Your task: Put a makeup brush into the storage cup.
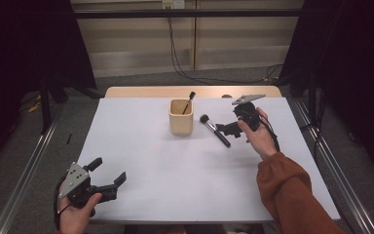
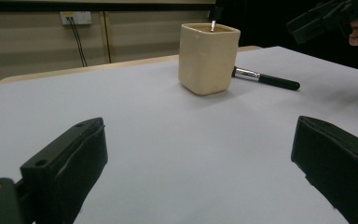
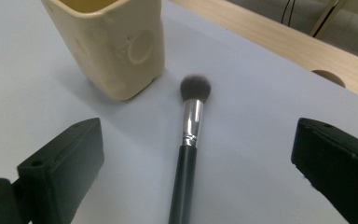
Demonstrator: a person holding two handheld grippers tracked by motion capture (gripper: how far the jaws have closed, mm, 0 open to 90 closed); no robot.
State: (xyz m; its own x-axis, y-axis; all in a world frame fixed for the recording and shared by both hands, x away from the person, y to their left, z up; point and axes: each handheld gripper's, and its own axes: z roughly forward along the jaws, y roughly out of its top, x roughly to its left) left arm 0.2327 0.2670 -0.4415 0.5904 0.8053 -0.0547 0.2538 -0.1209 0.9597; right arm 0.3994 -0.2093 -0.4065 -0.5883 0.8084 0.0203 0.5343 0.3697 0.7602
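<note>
White table [image 1: 175,185], right hand-held gripper [image 3: 193,177] open over makeup brush [image 3: 189,140], left hand-held gripper [image 1: 108,174] open, seemingly resting.

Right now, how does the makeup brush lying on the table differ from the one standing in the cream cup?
The makeup brush on the table lies flat beside the cream cup; the brush in the cup stands leaning, mostly hidden inside. The lying brush shows its full bristle head, silver ferrule and black handle; the standing one shows just a thin dark upper part. The open right gripper is next to the lying brush. Both look dark.
</note>
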